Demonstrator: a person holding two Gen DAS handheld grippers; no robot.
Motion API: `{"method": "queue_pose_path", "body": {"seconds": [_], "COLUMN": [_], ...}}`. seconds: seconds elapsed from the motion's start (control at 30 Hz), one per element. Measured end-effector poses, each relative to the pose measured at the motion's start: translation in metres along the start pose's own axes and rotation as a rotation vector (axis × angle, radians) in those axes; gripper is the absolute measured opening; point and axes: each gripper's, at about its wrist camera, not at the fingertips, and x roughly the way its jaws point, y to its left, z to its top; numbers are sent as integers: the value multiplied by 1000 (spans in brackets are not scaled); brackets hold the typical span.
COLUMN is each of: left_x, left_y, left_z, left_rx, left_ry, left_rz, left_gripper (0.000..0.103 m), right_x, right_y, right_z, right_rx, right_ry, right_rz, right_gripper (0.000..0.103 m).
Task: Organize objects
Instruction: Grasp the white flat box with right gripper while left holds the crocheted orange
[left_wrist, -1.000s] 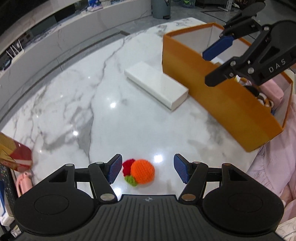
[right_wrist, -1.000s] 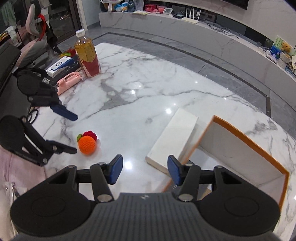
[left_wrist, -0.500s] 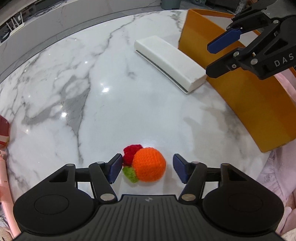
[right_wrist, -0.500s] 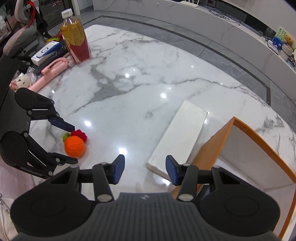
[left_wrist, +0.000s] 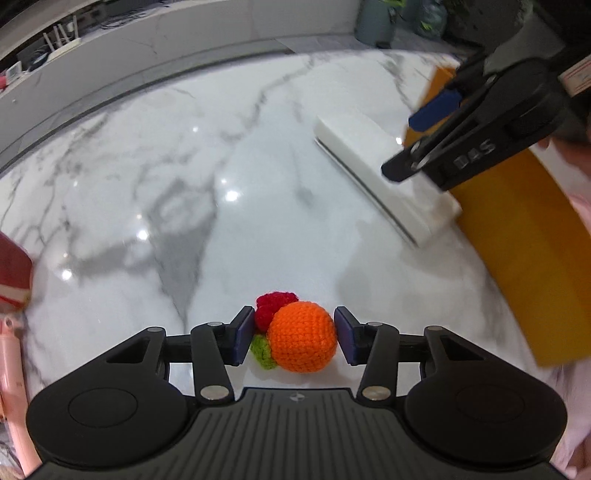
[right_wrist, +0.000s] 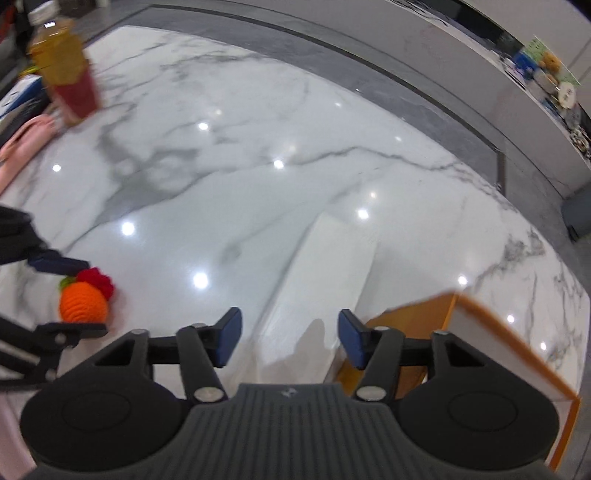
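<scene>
A crocheted orange fruit toy (left_wrist: 302, 336) with a red and a green bit lies on the marble table; it also shows in the right wrist view (right_wrist: 84, 298). My left gripper (left_wrist: 291, 339) straddles it, jaws narrowed, right pad touching the ball, left pad at the red and green bits. My right gripper (right_wrist: 288, 338) is open and empty above a long white box (right_wrist: 325, 273), also seen in the left wrist view (left_wrist: 384, 177). An orange-walled storage box (left_wrist: 524, 251) stands at the right, its corner in the right wrist view (right_wrist: 491, 332).
A tea bottle with a red label (right_wrist: 66, 74) stands at the far left with a pink case (right_wrist: 26, 144) and a blue-white box beside it. The marble table edge curves along the far side. A pink object (left_wrist: 14, 387) lies at the left edge.
My left gripper has moved forward around the crocheted toy and its jaws have narrowed onto it. My right gripper has moved left from the orange box to over the white box.
</scene>
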Motion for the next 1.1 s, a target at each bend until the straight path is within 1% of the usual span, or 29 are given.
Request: {"method": "queue_pose_path", "body": {"seconds": [0.07,0.13,0.2,0.27,0.33,0.37,0.43,0.5,0.57,0.67,0.73,0.87,0.97,1.1], "left_x": [0,-1,-1,2,3,4,5,6,7,8,9,9,8,8], "left_y": [4,6,9,12,14,15,15,16,16,17,18,18,17,15], "left_z": [9,17,25,30,33,33,34,33,31,29,27,23,20,15], "left_rx": [-9,-13,-16,-19,-23,-24,-29,-31,-32,-46,-57,-56,-57,-58], "left_ry": [-16,-29,-41,-48,-55,-59,-66,-67,-66,-66,-64,-61,-60,-50], "left_rz": [3,5,4,1,-2,-6,-15,-22,-27,-32,-37,-38,-41,-41], "left_gripper": [54,54,54,54,54,54,54,54,55,55,55,55,55,55], "right_x": [10,19,28,39,54,61,72,79,84,88,89,85,80,73], "right_y": [-5,-8,-7,-7,-10,-13,-18,-25,-31,-32,-31,-26,-16,5], "right_z": [13,26,37,47,57,61,67,72,73,70,66,58,51,43], "right_rx": [21,25,16,7,-10,-2,11,41,84,100,102,98,72,8], "right_ry": [34,60,102,154,246,284,344,362,388,395,401,359,319,286], "right_rz": [-18,-39,-55,-72,-76,-79,-52,-22,31,27,19,-7,25,92], "right_gripper": [65,70,74,74,74,76,77,77,77,73,72,68,68,68]}}
